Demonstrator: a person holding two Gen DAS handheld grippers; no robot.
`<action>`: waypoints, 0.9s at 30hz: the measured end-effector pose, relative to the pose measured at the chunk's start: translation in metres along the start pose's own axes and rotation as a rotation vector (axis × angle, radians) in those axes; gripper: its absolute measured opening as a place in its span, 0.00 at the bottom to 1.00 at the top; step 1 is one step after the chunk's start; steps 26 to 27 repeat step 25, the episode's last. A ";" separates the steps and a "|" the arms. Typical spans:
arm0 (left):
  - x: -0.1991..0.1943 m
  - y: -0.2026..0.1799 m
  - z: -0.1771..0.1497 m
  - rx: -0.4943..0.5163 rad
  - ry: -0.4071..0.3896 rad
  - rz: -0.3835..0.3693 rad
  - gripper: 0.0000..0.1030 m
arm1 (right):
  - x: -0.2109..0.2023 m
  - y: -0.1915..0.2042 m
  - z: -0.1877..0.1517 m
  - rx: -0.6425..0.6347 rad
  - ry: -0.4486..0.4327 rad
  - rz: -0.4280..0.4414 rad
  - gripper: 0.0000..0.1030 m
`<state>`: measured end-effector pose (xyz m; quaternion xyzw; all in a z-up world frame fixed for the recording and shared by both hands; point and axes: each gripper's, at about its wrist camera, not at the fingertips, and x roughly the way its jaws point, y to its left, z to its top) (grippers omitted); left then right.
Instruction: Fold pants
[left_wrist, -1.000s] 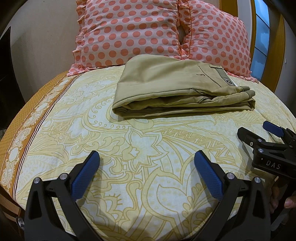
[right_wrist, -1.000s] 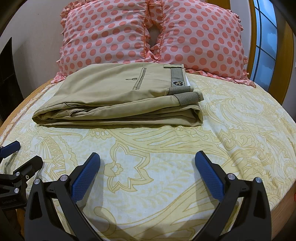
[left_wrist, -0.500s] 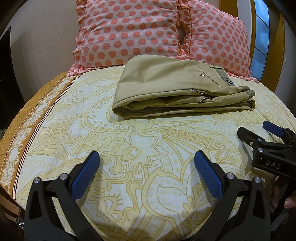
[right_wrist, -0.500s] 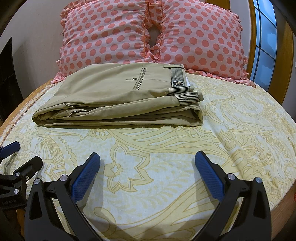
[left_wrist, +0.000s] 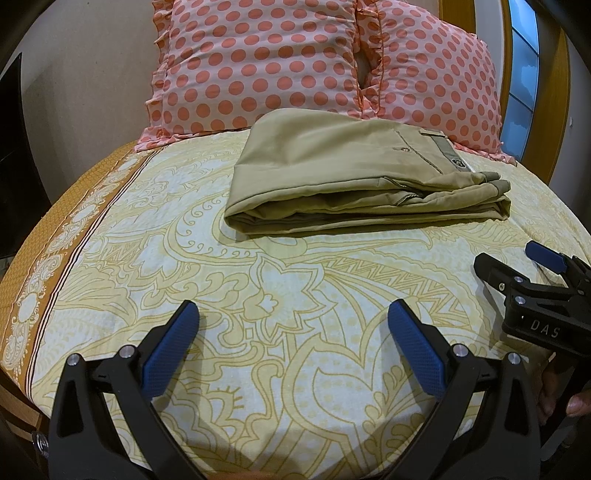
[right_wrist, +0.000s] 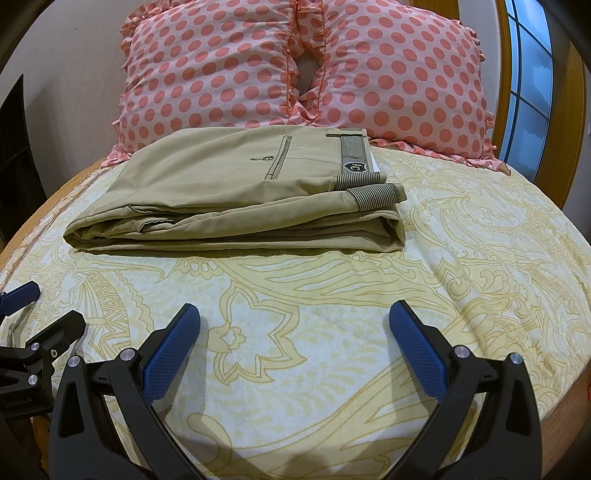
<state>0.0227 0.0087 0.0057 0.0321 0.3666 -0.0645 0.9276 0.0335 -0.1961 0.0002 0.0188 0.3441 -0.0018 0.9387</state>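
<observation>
The khaki pants lie folded in a flat stack on the yellow patterned bedsheet, just in front of the pillows; they also show in the right wrist view, waistband with striped lining to the right. My left gripper is open and empty, low over the sheet, well short of the pants. My right gripper is open and empty too, the same distance back. Each gripper shows at the edge of the other's view: the right one, the left one.
Two pink pillows with coral dots stand against the headboard behind the pants. The bed's orange border and left edge fall away at left. A wooden window frame is at the right.
</observation>
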 end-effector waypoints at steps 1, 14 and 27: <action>0.000 0.000 0.000 0.000 -0.002 -0.001 0.98 | 0.000 0.000 0.000 0.000 0.000 0.000 0.99; 0.002 0.000 0.002 -0.005 -0.022 0.006 0.98 | 0.000 0.000 0.001 -0.001 -0.003 0.001 0.99; 0.002 -0.001 0.001 -0.005 -0.027 0.010 0.98 | 0.000 0.000 0.001 -0.001 -0.003 0.001 0.99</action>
